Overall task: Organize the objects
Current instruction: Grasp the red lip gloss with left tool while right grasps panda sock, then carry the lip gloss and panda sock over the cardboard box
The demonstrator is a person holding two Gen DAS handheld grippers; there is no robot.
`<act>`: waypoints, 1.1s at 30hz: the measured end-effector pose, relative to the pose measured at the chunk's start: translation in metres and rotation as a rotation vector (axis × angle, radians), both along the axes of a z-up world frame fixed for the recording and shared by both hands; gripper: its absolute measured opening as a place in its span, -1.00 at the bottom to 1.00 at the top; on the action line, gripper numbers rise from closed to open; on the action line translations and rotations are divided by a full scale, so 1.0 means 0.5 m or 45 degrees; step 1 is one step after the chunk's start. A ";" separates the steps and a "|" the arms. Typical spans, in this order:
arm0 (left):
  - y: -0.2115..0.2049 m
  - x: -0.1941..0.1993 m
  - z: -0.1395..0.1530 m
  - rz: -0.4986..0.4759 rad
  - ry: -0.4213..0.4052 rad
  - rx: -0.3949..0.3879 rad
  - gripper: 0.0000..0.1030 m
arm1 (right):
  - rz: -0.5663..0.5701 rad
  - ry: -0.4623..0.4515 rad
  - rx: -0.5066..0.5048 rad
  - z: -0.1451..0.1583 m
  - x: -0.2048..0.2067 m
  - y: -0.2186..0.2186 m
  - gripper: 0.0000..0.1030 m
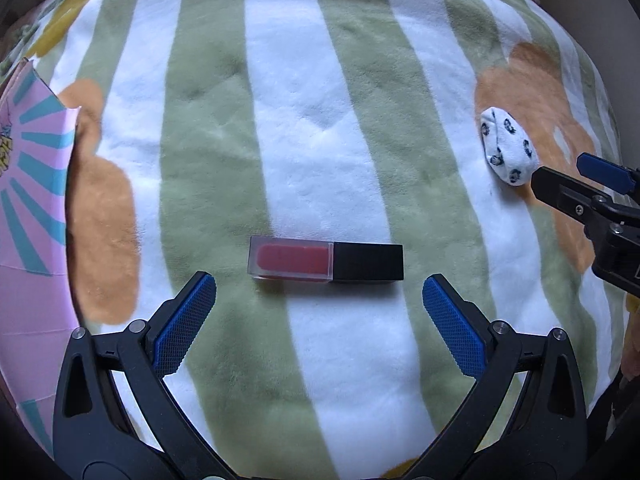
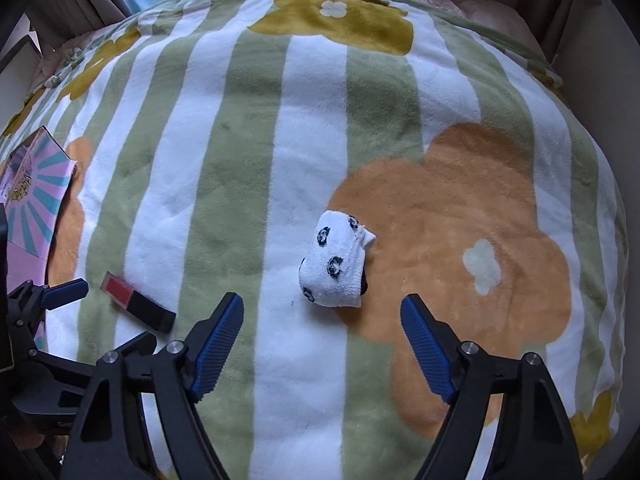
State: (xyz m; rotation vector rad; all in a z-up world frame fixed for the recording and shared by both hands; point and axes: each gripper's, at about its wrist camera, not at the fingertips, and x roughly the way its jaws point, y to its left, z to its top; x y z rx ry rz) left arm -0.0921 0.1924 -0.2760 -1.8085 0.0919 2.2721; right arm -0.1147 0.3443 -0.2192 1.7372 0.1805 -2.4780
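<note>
Two grippers, one lip-gloss tube, one rolled sock, one pink box, all on one striped floral blanket [image 1: 288,92].

Nearest in the left wrist view: left gripper [image 1: 319,300], jaws spread wide, nothing between the blue pads, nothing held. Just beyond its fingertips lies the lip-gloss tube [image 1: 326,262], flat on the blanket, long axis running left-right across the view; clear red-filled end points left, black cap end points right. The tube sits between the two fingers' line but is not touched.

Right wrist view: right gripper [image 2: 322,308], jaws partly open, empty, pads touching nothing. Just past the tips sits the rolled sock [image 2: 336,262], white with dark prints, on the edge of an orange flower; long axis goes near-left to far-right, folded cuff at the far-right end.

Sock is well right of the tube; in the left wrist view it lies far-right [image 1: 508,146], right beside the other gripper's tip.

Far left: pink box [image 1: 28,184] with teal rays, at the blanket's left edge. Can't tell whether it is open or what is inside.
</note>
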 end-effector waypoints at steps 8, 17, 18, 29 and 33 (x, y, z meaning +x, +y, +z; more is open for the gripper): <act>0.003 -0.018 -0.042 0.036 -0.027 0.005 0.99 | -0.015 -0.020 0.031 -0.053 -0.044 0.004 0.27; -0.004 -0.013 -0.052 0.049 -0.039 0.015 0.61 | -0.060 -0.119 0.054 -0.103 -0.080 0.017 -0.28; -0.006 -0.013 -0.051 0.054 -0.042 0.025 0.61 | -0.069 -0.117 0.048 -0.103 -0.080 0.020 -0.29; -0.023 -0.002 -0.009 0.068 -0.025 0.079 0.61 | -0.083 -0.106 0.011 -0.055 -0.072 0.034 -0.32; -0.035 0.002 0.041 0.075 0.009 0.108 0.61 | -0.074 -0.090 -0.010 -0.004 -0.063 0.029 -0.32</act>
